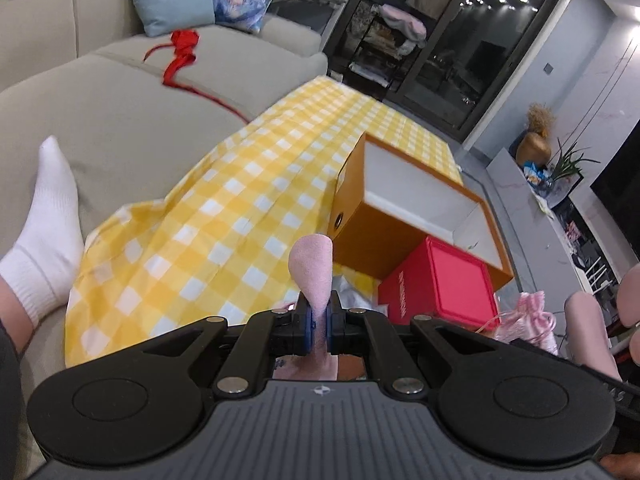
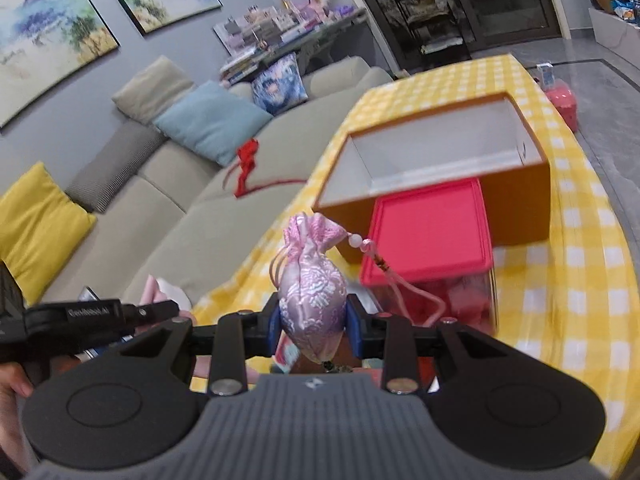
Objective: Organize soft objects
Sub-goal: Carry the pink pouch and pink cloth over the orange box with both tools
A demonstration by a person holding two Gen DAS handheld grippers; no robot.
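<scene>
The left gripper [image 1: 319, 322] is squeezing almost fully closed on a thin pink soft thing [image 1: 313, 270], which is sticking up between the blue pads. The right gripper [image 2: 313, 322] is partly open and is hugging a fat pink silk pouch [image 2: 312, 296], whose cord and bead are dangling to the side. Both soft things are being held up in the air, so I think the carrying step is going on. Next, each one probably needs to go over the open orange box [image 2: 516, 196] and be let go inside. The red box [image 2: 430, 230] with its lid on is sitting right in front, so the grippers need to be passing above it. A red ribbon [image 1: 180, 58] is lying on the sofa [image 1: 116, 120], away from the yellow checked cloth [image 1: 224, 216].
</scene>
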